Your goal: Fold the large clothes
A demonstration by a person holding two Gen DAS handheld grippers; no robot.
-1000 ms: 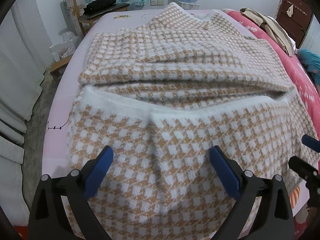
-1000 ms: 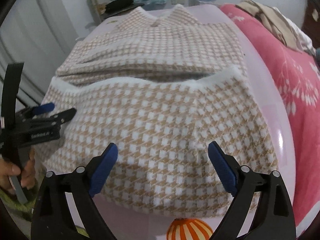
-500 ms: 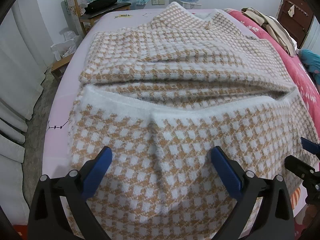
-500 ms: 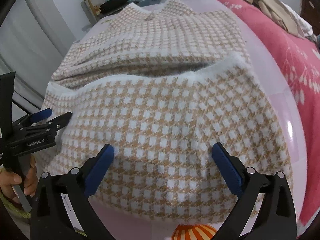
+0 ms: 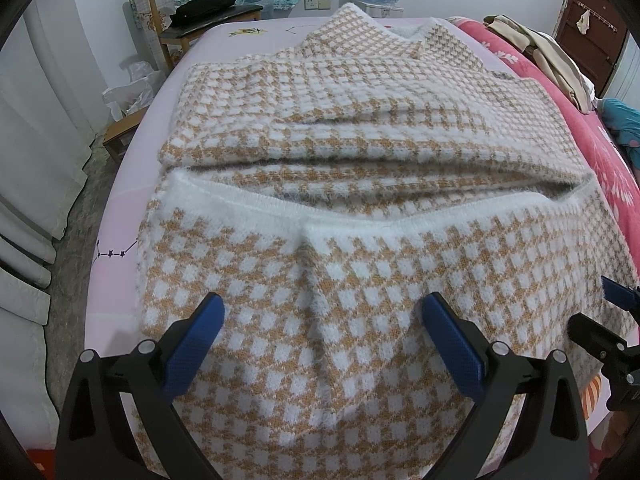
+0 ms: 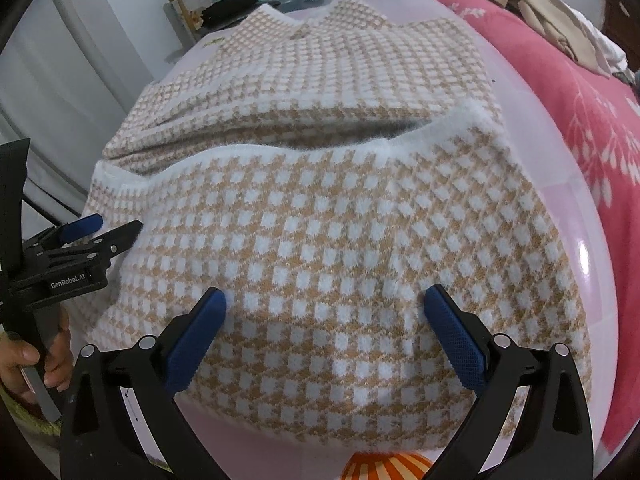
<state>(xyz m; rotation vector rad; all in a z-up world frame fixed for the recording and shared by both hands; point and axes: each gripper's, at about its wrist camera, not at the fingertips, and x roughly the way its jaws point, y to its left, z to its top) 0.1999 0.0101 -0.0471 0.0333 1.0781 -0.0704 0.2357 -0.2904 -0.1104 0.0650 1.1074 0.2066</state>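
A large fuzzy sweater (image 5: 360, 152) in a tan and white check lies on the pink bed sheet (image 5: 120, 216). Its lower part is folded up, and the white hem (image 5: 360, 216) runs across the middle. My left gripper (image 5: 320, 312) hovers open just above the folded part near the bed's front edge, nothing between its fingers. In the right wrist view the same sweater (image 6: 340, 240) fills the frame and my right gripper (image 6: 326, 304) stands open over its near fold. The left gripper (image 6: 116, 228) shows there at the left edge, a hand (image 6: 24, 356) on its handle.
A red floral blanket (image 5: 600, 136) with beige clothes (image 5: 532, 48) on it covers the bed's right side. A wooden chair (image 5: 192, 12) with a black item stands at the far left, near white curtains (image 5: 32, 152) and a plastic bag (image 5: 132, 88).
My right gripper has opened a little wider and edged closer over the folded sweater. The left gripper and the sweater have stayed where they were.
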